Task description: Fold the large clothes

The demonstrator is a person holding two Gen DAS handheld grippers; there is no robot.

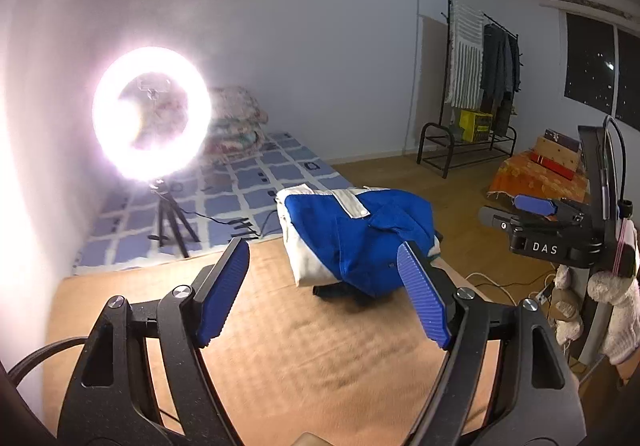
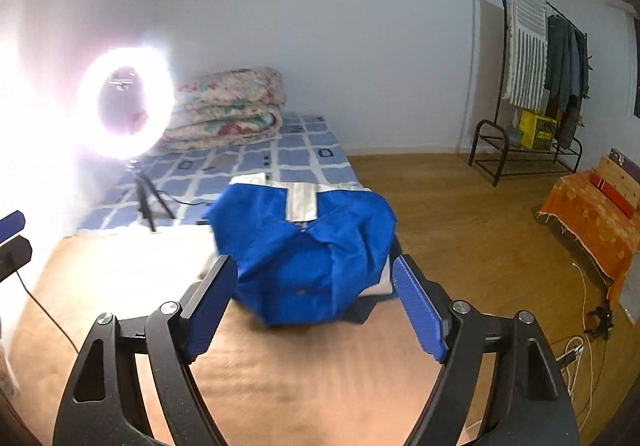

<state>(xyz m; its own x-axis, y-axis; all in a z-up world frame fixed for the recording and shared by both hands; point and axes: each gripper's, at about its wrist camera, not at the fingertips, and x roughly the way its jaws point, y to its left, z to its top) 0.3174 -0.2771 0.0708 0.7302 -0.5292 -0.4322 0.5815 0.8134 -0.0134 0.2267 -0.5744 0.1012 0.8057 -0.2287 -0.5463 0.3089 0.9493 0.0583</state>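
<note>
- Left wrist view: the left gripper (image 1: pixel 324 286) has its blue pads spread wide with nothing between them, held over a tan mat (image 1: pixel 280 346).
- The folded blue and white garment (image 1: pixel 356 238) lies on the mat's far edge at about 12 o'clock from the tongs, clear of both pads (a dark piece pokes out under it).
- A glaring ring light (image 1: pixel 152 112) on a tripod stands at 10 o'clock; the right gripper (image 1: pixel 536 206) shows at 3 o'clock, its state unclear from here.
- Right wrist view: the right gripper (image 2: pixel 316 302) is also wide open and holds nothing.
- The garment (image 2: pixel 304 258) sits straight ahead at 12 o'clock, just beyond the pads, not touched.
- A checked mattress (image 2: pixel 280 158) with a folded quilt (image 2: pixel 228 106) lies behind; a clothes rack (image 2: pixel 536 86) is at 2 o'clock.
</note>
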